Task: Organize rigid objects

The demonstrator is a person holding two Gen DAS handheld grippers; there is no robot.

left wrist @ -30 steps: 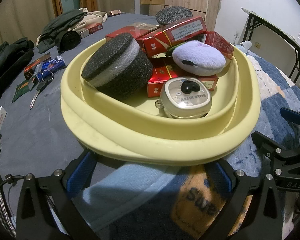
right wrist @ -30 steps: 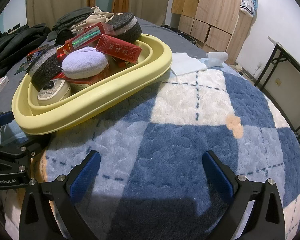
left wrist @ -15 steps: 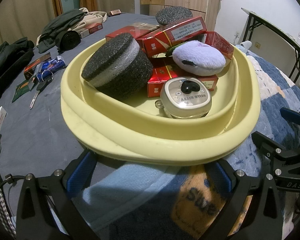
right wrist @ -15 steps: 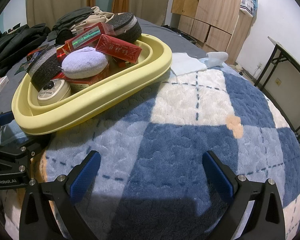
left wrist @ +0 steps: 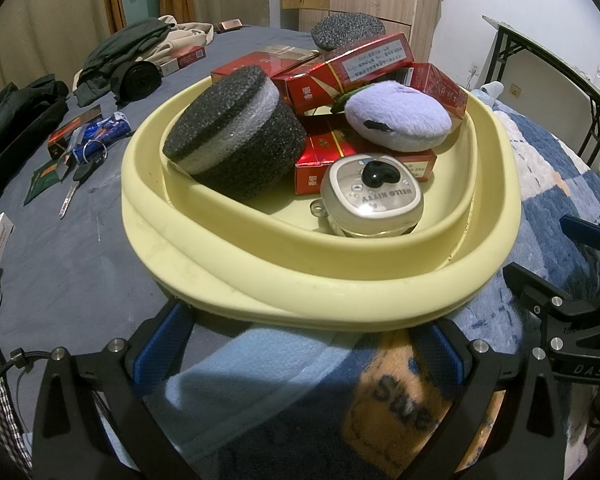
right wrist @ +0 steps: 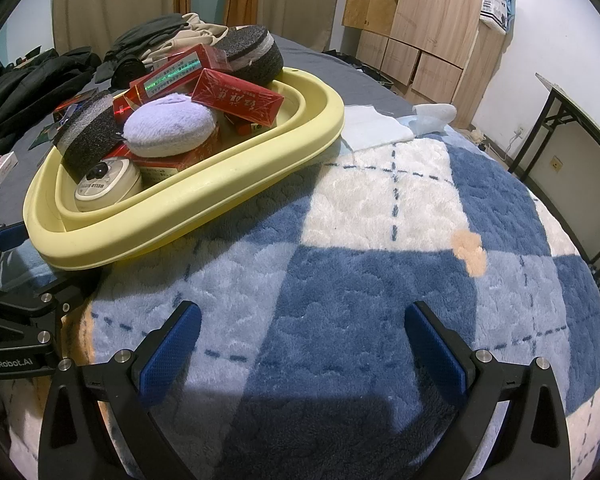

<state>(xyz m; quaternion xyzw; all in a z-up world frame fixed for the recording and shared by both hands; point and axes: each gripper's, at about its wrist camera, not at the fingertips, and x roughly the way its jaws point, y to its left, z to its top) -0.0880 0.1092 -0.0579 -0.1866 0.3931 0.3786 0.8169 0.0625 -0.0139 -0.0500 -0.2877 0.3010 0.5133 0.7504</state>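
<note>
Blanket [right wrist: 380,240] in blue and white squares covers the bed, and on it sits the yellow basin [left wrist: 340,280], already full: red boxes [left wrist: 348,68], two black foam rounds [left wrist: 236,136], a lilac pad [left wrist: 398,120], a small tin [left wrist: 374,200]. Far left, a key [left wrist: 76,184] and packets remain outside. Both the left gripper [left wrist: 300,352] and right gripper [right wrist: 300,340] have fingers spread, holding nothing.

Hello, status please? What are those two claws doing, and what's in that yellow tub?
Left gripper open, empty, at the yellow tub rim. Right gripper open, empty, over the blanket. Tub full: red boxes, foam pucks, powder puff, small tin. Nothing blocking.
</note>
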